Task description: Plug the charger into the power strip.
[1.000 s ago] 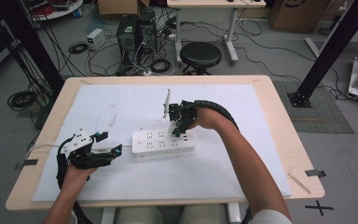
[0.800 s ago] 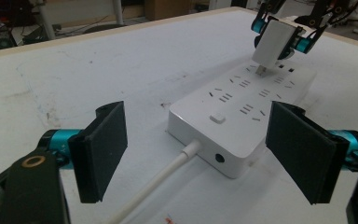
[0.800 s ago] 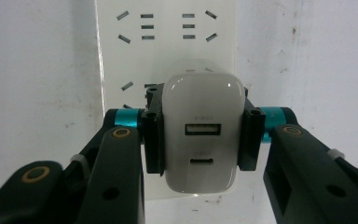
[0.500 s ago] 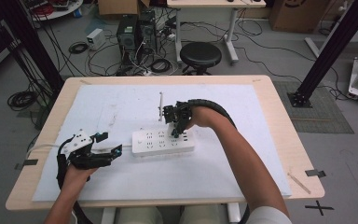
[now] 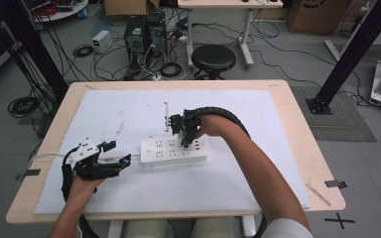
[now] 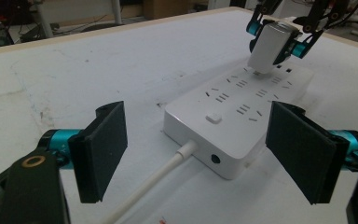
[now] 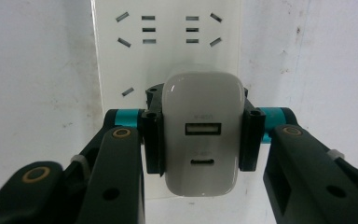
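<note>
A wooden table (image 5: 297,129) at frame centre carries a white sheet (image 5: 129,114); a white power strip (image 5: 164,152) lies mid-sheet, with perhaps tape strips at the lower right edge.

One power strip (image 5: 173,151); one charger (image 7: 202,133); two grippers.

A round black stool (image 5: 213,58) stands on the floor just beyond the far edge of the surface (image 5: 297,148), which a white sheet (image 5: 129,111) largely covers. Left of the stool, two dark computer towers (image 5: 144,34) sit among tangled cables (image 5: 84,49). A black frame post (image 5: 352,54) slants up at the far right, and a cardboard box (image 5: 310,12) sits far right.
</note>
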Tool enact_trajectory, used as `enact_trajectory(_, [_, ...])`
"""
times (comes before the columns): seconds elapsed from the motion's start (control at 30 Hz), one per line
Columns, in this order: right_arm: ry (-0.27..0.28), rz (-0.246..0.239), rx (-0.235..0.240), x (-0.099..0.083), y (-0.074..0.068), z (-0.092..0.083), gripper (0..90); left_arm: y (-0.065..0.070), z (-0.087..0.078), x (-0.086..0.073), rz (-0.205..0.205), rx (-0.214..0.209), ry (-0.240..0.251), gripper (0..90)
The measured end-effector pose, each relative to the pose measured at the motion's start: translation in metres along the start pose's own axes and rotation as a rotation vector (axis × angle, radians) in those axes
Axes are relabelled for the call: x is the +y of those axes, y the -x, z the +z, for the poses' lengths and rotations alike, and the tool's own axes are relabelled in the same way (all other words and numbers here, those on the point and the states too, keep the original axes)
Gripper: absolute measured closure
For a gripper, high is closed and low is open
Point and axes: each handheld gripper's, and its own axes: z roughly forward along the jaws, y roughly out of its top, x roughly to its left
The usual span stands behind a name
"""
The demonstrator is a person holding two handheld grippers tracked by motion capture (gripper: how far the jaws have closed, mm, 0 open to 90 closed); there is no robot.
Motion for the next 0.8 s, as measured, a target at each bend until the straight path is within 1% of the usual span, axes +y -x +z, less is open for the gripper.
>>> enact_trajectory(0.03, [-0.007,0.005,0.003,0.000,-0.001,0.000,63.2,0.000,0.000,0.000,-0.003,-0.003,0.000,20.7])
enact_trajectory(0.07, [-0.007,-0.002,-0.008,0.001,-0.001,0.000,63.2,0.001,0.001,0.000,-0.001,-0.001,-0.001,20.7])
enact_trajectory(0.1, [-0.015,0.001,-0.005,0.003,-0.002,0.000,63.2,0.001,0.001,-0.001,-0.005,-0.004,-0.001,20.7])
enact_trajectory(0.13, [-0.020,-0.008,-0.005,0.003,-0.001,0.000,63.2,0.001,0.001,-0.001,0.001,-0.005,-0.004,20.6])
enact_trajectory(0.17, [-0.023,0.017,0.004,0.004,-0.001,0.000,63.2,0.002,0.002,-0.001,0.000,-0.004,-0.002,20.6])
enact_trajectory(0.23, [-0.008,0.012,0.012,0.002,0.002,0.001,63.3,0.002,0.001,-0.001,-0.002,-0.004,0.002,20.6])
enact_trajectory(0.27, [-0.009,0.014,0.012,0.003,0.002,0.001,63.3,0.002,0.001,-0.001,-0.006,-0.003,0.005,20.7])
enact_trajectory(0.3, [-0.024,0.028,0.014,0.003,0.000,0.000,63.3,0.001,0.001,-0.001,-0.003,-0.001,0.005,20.6])
enact_trajectory(0.33, [-0.021,0.007,0.005,0.004,0.001,0.002,63.3,0.001,0.001,-0.001,-0.005,0.000,0.005,20.6])
enact_trajectory(0.4, [-0.044,-0.001,0.003,0.007,0.000,0.003,63.2,0.001,0.001,-0.001,-0.009,0.001,0.007,20.7])
enact_trajectory(0.43, [-0.078,-0.005,-0.006,0.009,-0.003,0.009,63.3,0.001,0.000,-0.001,-0.009,0.000,0.006,20.6])
enact_trajectory(0.47, [-0.081,-0.008,-0.008,0.010,-0.003,0.008,63.3,0.001,0.000,-0.002,-0.007,-0.001,0.009,20.6])
enact_trajectory(0.5, [-0.077,-0.010,-0.009,0.011,-0.003,0.008,63.3,0.001,-0.001,-0.002,-0.008,0.000,0.010,20.7])
enact_trajectory(0.53, [-0.071,-0.001,-0.001,0.009,-0.002,0.008,63.3,0.000,-0.002,-0.003,-0.006,0.001,0.007,20.6])
enact_trajectory(0.7, [-0.064,0.025,0.036,0.007,0.004,0.009,63.4,-0.003,-0.002,-0.005,-0.024,0.007,0.014,20.6])
enact_trajectory(0.8, [-0.065,0.035,0.036,0.007,0.004,0.009,63.5,-0.003,-0.002,-0.005,-0.025,0.004,0.019,20.6])
